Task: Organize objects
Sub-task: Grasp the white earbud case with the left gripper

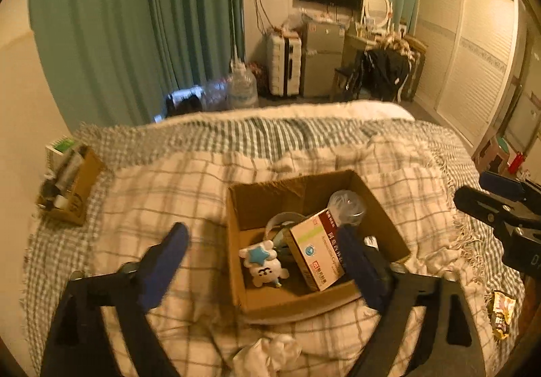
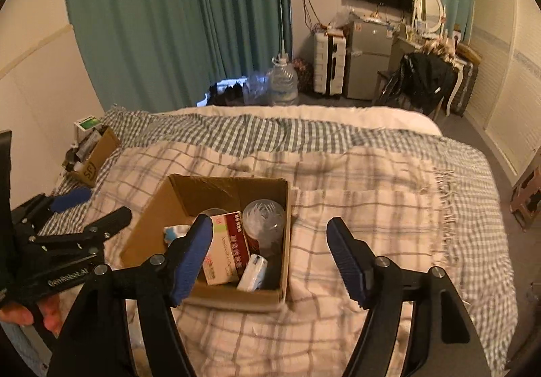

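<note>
An open cardboard box [image 1: 236, 241] [image 2: 148, 218] sits on the checked bed cover. In it lie a medicine carton [image 1: 314, 255] [image 2: 226, 248], a white plush toy with a blue star [image 1: 263, 263], a clear plastic bottle [image 1: 346, 206] [image 2: 263, 218], a tape roll [image 1: 280, 219] and a small white pack [image 2: 253, 273]. My left gripper [image 1: 262, 241] is open and empty, held above the box's near side. My right gripper [image 2: 268, 235] is open and empty, above the box's right edge; it also shows at the right of the left wrist view [image 1: 497, 204].
A second small cardboard box [image 1: 72, 187] [image 2: 94, 154] with bottles stands at the bed's far left by the wall. A snack wrapper [image 1: 502, 312] lies at the bed's right edge and crumpled white tissue [image 1: 270, 353] near me. Water jugs [image 2: 282, 83] and furniture stand beyond the bed.
</note>
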A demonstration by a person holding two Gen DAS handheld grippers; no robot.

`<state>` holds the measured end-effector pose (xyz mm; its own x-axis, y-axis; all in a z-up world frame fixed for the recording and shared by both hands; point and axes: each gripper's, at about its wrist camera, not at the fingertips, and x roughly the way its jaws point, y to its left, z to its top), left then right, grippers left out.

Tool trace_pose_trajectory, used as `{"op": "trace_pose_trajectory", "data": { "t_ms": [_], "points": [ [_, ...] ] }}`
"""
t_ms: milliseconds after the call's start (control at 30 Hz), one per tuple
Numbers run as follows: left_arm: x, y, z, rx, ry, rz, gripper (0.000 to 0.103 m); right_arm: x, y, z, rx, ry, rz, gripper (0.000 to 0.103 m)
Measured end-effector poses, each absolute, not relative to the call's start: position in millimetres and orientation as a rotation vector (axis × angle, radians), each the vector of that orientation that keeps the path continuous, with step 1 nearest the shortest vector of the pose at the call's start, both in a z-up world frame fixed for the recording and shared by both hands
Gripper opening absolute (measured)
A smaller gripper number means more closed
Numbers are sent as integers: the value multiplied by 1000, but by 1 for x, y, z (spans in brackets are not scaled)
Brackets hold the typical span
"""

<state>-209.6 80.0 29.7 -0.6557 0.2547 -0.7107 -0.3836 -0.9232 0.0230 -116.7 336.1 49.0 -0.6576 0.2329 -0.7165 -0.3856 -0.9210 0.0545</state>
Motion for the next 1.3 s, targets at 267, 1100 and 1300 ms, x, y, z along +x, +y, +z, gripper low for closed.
{"op": "trace_pose_trajectory", "data": {
  "t_ms": [267, 1100, 1300],
  "points": [
    [-148, 51, 80, -926, 241, 2636, 103, -54, 300, 93, -984, 245, 2583, 77],
    [-117, -3, -110, -1211, 183, 2712, 103, -36, 253, -53, -1120, 190, 2532, 103],
    [-115, 4, -147, -1310, 217, 2610, 103, -55, 258, -103, -1263, 253, 2488, 103]
  ]
}}
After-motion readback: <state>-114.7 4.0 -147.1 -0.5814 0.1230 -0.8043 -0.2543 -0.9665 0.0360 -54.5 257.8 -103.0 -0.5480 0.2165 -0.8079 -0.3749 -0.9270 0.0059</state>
